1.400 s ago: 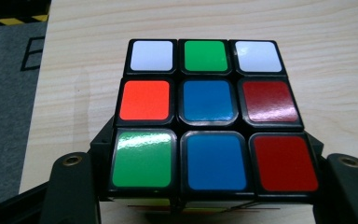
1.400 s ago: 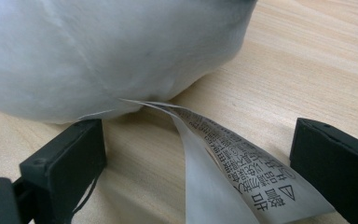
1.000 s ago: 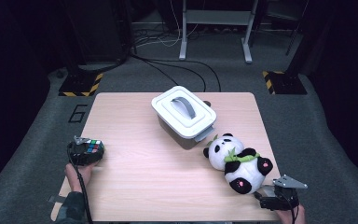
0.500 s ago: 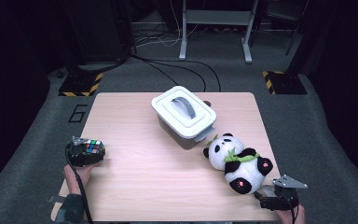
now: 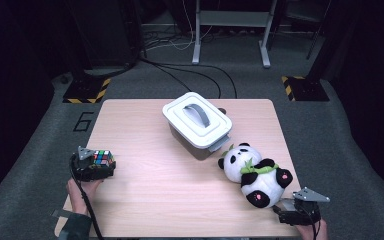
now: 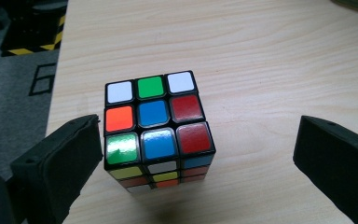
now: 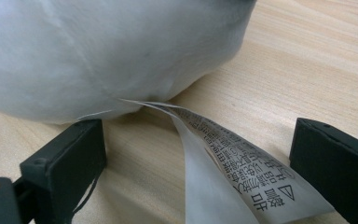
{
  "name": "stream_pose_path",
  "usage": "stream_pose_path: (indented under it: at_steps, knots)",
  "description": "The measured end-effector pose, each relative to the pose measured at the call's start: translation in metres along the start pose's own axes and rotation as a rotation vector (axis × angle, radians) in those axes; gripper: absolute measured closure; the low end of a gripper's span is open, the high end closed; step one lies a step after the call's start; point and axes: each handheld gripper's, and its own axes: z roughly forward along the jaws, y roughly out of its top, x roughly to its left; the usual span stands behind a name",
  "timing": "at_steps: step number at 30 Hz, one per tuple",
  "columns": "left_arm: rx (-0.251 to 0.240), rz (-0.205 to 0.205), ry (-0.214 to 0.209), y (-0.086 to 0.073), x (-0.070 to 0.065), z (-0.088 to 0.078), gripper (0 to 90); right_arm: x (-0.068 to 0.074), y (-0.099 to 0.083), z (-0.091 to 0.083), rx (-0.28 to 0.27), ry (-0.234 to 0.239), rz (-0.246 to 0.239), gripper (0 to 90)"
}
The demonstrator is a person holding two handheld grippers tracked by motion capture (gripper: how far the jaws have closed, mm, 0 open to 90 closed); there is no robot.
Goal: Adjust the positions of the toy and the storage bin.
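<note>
**Cube freed at the near left, panda lying slantwise at the near right**

At the near right corner of the table (image 5: pixel 145 200), the right gripper (image 5: pixel 300 207) sits with its jaws spread wide and nothing pinched; the panda's printed tag (image 7: pixel 242 182) lies loose between them. The toy panda (image 5: pixel 255 172) lies on its back just beyond, its long axis slanting from feet at the near right to head at the far left.

At the near left edge, the left gripper (image 5: pixel 92 167) has just been opening its jaws; they stand wide around the puzzle cube (image 6: pixel 158 130), which rests squarely on the wood, the left jaw just beside it.

Farther off, near the middle, stands a white lidded box (image 5: pixel 197 122), its grey handle running far left to near right.
</note>
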Motion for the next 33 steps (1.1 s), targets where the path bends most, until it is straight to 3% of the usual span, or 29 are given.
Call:
stream_pose_path:
  at_steps: [4, 8, 13, 15, 16, 18, 20, 21, 22, 23, 25, 26, 28, 33]
  knots:
    - [-0.023, -0.004, 0.001, 0.002, -0.004, -0.007, 0.4, 0.000, 0.000, 0.000, 0.000, 0.000, -0.001, 2.9]
    - [-0.041, 0.021, -0.002, 0.005, -0.013, -0.013, 0.3, 0.000, 0.000, 0.000, 0.000, 0.000, -0.001, 2.9]
    - [-0.056, 0.051, -0.040, 0.006, -0.029, -0.019, 0.1, 0.000, 0.000, 0.000, 0.000, 0.000, -0.001, 2.9]
    - [-0.053, 0.070, -0.057, 0.006, -0.036, -0.020, 0.0, 0.000, 0.000, 0.000, 0.000, 0.000, -0.001, 2.9]
    - [-0.048, 0.101, -0.073, 0.005, -0.044, -0.020, 0.0, 0.000, 0.000, 0.000, 0.000, 0.000, 0.000, 2.9]
    - [-0.045, 0.110, -0.084, 0.004, -0.049, -0.020, 0.0, 0.000, 0.000, 0.000, 0.000, 0.000, 0.000, 2.9]
    - [-0.023, 0.149, -0.116, -0.001, -0.063, -0.017, 0.0, 0.000, 0.000, 0.000, 0.000, 0.000, 0.000, 2.9]
    - [-0.023, 0.149, -0.116, -0.001, -0.063, -0.017, 0.0, 0.000, 0.000, 0.000, 0.000, 0.000, 0.000, 2.9]
    - [0.000, 0.180, -0.127, -0.005, -0.072, -0.014, 0.0, 0.000, 0.000, 0.000, 0.000, 0.000, -0.001, 2.9]
    - [0.000, 0.180, -0.127, -0.005, -0.072, -0.014, 0.0, 0.000, 0.000, 0.000, 0.000, 0.000, 0.000, 2.9]
    - [0.038, 0.218, -0.163, -0.014, -0.085, -0.005, 0.0, 0.000, 0.000, 0.000, 0.000, 0.000, -0.001, 2.9]
    - [0.038, 0.218, -0.163, -0.014, -0.085, -0.005, 0.0, 0.000, 0.000, 0.000, 0.000, 0.000, -0.001, 2.9]
    - [0.086, 0.242, -0.197, -0.022, -0.093, 0.004, 0.0, 0.000, 0.000, 0.000, 0.000, 0.000, 0.000, 2.9]
    - [0.122, 0.265, -0.223, -0.031, -0.098, 0.014, 0.0, 0.000, 0.000, 0.000, 0.000, -0.002, 0.000, 2.9]
